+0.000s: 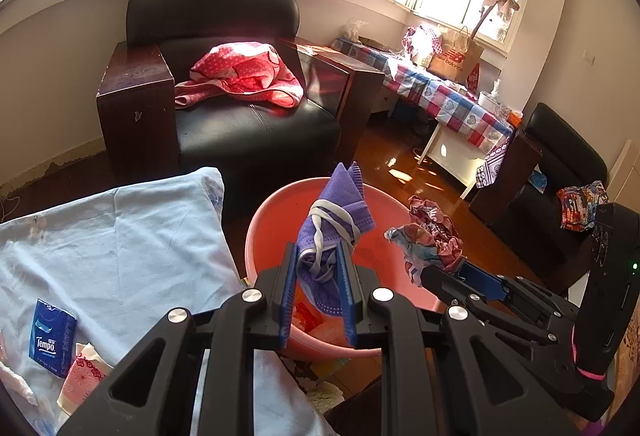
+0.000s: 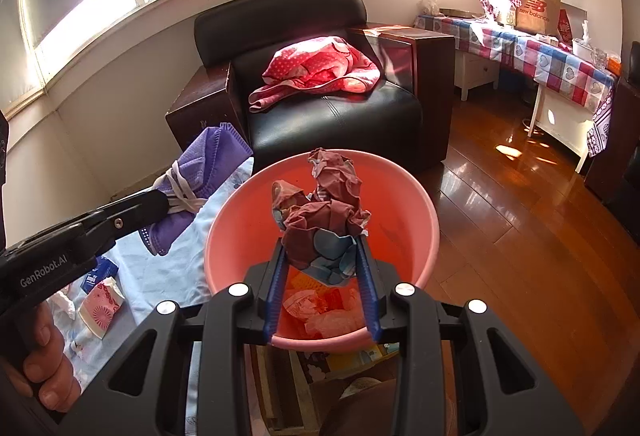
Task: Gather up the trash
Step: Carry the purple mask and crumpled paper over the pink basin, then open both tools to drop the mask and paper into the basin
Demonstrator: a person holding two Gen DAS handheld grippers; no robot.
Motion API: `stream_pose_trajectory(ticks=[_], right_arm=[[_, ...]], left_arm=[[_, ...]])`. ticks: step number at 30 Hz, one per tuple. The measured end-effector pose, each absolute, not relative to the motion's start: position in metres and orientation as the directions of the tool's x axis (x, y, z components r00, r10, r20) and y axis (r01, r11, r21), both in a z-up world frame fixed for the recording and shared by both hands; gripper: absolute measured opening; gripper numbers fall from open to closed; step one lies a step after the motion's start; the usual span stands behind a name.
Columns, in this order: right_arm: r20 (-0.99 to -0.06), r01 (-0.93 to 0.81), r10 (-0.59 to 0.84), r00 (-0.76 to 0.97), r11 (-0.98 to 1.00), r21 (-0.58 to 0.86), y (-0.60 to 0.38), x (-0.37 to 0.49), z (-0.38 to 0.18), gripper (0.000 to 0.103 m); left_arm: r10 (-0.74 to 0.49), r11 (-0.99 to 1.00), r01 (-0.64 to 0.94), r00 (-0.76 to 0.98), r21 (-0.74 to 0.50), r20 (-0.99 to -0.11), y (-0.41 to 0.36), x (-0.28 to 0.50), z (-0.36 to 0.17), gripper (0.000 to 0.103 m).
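My left gripper (image 1: pixel 318 256) is shut on a purple face mask (image 1: pixel 336 204) with white ear loops and holds it above the pink bucket (image 1: pixel 260 224). My right gripper (image 2: pixel 322 248) is shut on a crumpled printed wrapper (image 2: pixel 324 208) and holds it over the same bucket (image 2: pixel 416 196). Paper scraps (image 2: pixel 320 316) lie at the bucket's bottom. The right gripper with its wrapper (image 1: pixel 432 232) shows in the left wrist view at the right. The left gripper with the mask (image 2: pixel 208 164) shows in the right wrist view at the left.
A light blue sheet (image 1: pixel 120 236) lies to the left with a blue Tempo tissue pack (image 1: pixel 52 344) and a pink carton (image 1: pixel 84 376) on it. A black armchair (image 1: pixel 256 124) with a red blanket (image 1: pixel 244 76) stands behind the bucket. A table with a checked cloth (image 1: pixel 448 92) stands at the right.
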State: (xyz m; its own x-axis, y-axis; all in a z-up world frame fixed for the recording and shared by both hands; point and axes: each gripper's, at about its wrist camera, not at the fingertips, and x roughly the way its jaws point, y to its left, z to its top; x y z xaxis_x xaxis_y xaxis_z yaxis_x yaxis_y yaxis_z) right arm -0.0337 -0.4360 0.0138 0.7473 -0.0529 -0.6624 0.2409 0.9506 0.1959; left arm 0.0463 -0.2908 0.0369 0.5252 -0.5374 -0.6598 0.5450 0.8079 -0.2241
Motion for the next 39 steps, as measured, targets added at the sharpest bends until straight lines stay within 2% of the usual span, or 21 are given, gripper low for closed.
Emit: stream_pose_trajectory(ticks=[14,27,39], right_arm=[[-0.706,0.276,-0.057,0.706,0.940,0.200,-0.450,-0.022,-0.010,0.034],[-0.730,0.297,-0.070,0.680,0.936,0.188,-0.460,-0.016,-0.021,0.034],[-0.744,0.303,-0.065,0.665,0.934,0.189,-0.462,-0.014,-0.027,0.034]], left_arm=[[-0.501,0.803,0.558,0.443,-0.209,-0.743,-0.319,0.060,-0.001,0.018],[-0.471,0.800,0.574,0.416,-0.177,-0.778,-0.339,0.060,-0.021,0.019],[-0.465,0.809,0.549,0.381,-0.209,-0.799,-0.337,0.069,-0.036,0.019]])
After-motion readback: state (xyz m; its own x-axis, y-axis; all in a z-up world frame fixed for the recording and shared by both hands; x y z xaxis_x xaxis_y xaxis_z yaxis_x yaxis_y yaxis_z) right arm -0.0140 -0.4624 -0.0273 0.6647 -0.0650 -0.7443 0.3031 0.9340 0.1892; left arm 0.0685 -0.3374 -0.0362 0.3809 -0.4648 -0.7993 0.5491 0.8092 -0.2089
